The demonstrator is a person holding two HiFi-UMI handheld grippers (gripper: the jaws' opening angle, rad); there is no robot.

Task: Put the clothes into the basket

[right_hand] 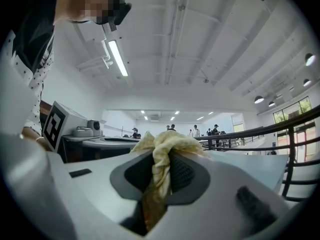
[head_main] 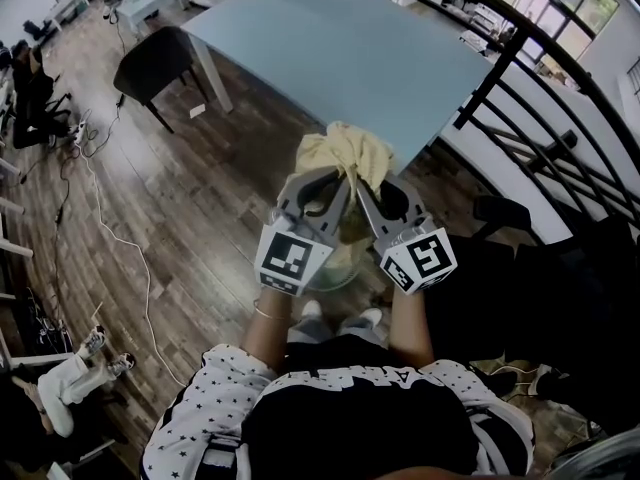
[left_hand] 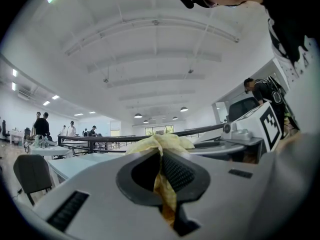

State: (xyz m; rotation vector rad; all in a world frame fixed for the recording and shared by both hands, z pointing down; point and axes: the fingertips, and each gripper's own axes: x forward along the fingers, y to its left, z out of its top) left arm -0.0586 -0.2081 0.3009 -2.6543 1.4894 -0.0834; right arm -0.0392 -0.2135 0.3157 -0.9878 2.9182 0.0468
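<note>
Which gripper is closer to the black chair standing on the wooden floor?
Left. The left gripper is right of and below the chair in the head view; the right gripper is beyond it, further right. Both grip the yellow cloth.

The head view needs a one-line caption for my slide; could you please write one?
Standing person's left gripper and right gripper clamp one crumpled yellow cloth near the pale blue table.

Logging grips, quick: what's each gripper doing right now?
Left gripper: shut on the yellow cloth.
Right gripper: shut on the same yellow cloth.
</note>
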